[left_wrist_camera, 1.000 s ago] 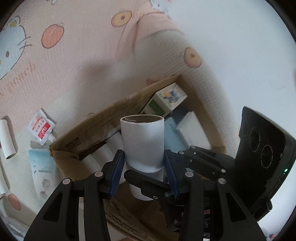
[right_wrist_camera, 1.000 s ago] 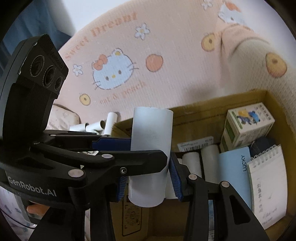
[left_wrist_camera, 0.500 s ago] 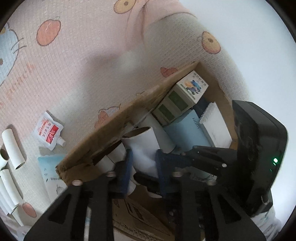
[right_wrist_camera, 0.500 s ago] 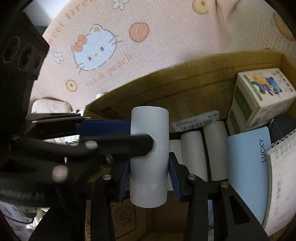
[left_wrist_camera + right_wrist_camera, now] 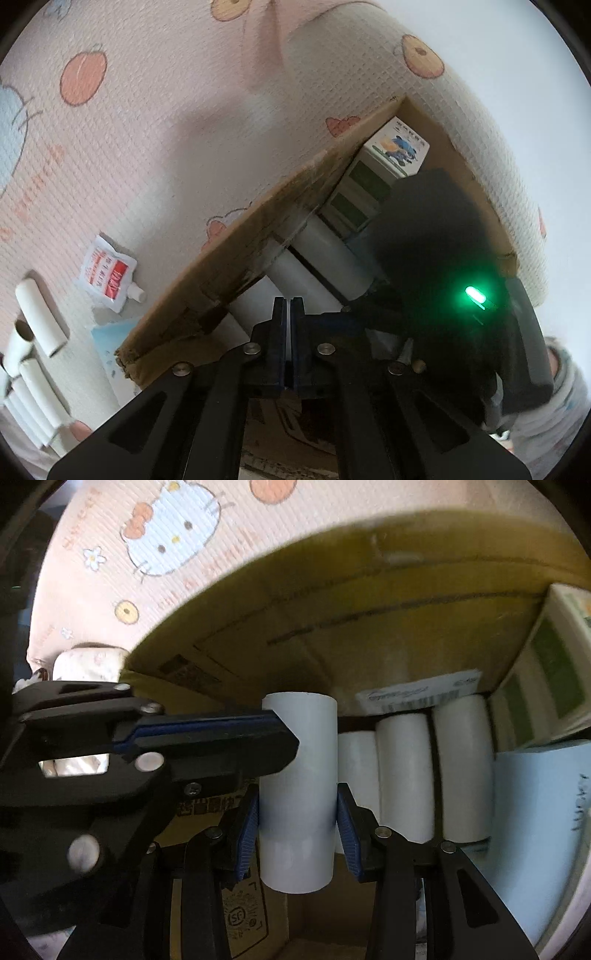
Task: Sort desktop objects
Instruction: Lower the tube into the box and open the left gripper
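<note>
Paper rolls are what's being sorted here, and one white roll is gripped by the right gripper, so that one gets covered second.

Left wrist view first. The left gripper is seen with its jaws pressed fully together and nothing between them, so it's basically parked empty over the near wall of the cardboard box. A few rolls are already laid flat inside the box, side by side against that wall, probably so they pack tight and can't roll around. A green-and-white carton is stood in the far corner. Outside on the pink cartoon blanket, more loose tubes and a small red-and-white pouch are left waiting, so the sorting looks far from finished. The right unit's dark body with its green light blocks a lot of the box.

Right wrist view. The white roll is held upright between the blue pads, clamped around its lower half, jaws partly open to the roll's width. It's hanging inside the box, just left of the row of lying rolls, which is presumably the slot meant for it. The shut left gripper is poked in from the left with its tip against or just in front of the roll, hard to tell which. A light blue booklet is tucked in at the right.
</note>
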Available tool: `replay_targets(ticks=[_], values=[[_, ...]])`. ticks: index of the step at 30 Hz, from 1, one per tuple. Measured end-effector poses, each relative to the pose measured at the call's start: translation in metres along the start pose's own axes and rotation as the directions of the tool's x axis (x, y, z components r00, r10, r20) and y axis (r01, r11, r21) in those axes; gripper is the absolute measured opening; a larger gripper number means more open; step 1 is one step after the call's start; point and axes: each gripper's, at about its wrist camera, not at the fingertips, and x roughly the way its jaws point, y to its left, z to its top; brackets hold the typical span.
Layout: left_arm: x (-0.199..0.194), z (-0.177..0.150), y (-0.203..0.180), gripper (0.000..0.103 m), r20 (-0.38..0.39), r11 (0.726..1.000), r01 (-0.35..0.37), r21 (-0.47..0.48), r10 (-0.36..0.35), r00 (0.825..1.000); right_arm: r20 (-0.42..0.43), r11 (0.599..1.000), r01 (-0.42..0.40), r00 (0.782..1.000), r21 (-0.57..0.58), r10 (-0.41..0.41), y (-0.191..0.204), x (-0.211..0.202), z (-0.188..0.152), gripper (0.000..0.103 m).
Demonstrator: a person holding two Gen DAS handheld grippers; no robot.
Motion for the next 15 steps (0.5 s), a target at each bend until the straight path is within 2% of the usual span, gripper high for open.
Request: replay_targets(ticks=[8, 12, 15], values=[[-0.005, -0.002, 0.005, 0.002, 0.008, 1.0, 0.015, 0.024, -0.015, 1.0, -0.139, 0.998, 0.05, 0.989, 0.048, -0.043, -0.013, 0.025, 0.014, 0.037], [-0.008, -0.002, 0.006, 0.002, 0.011, 0.999, 0.01, 0.033, -0.01, 1.0, -0.164, 0.999, 0.015, 0.986, 0.044, -0.008, -0.014, 0.031, 0.02, 0.037], [-0.011, -0.004, 0.007, 0.002, 0.02, 1.0, 0.015, 0.027, -0.016, 1.0, -0.166, 0.999, 0.028, 0.986, 0.033, -0.022, -0.015, 0.032, 0.023, 0.037]])
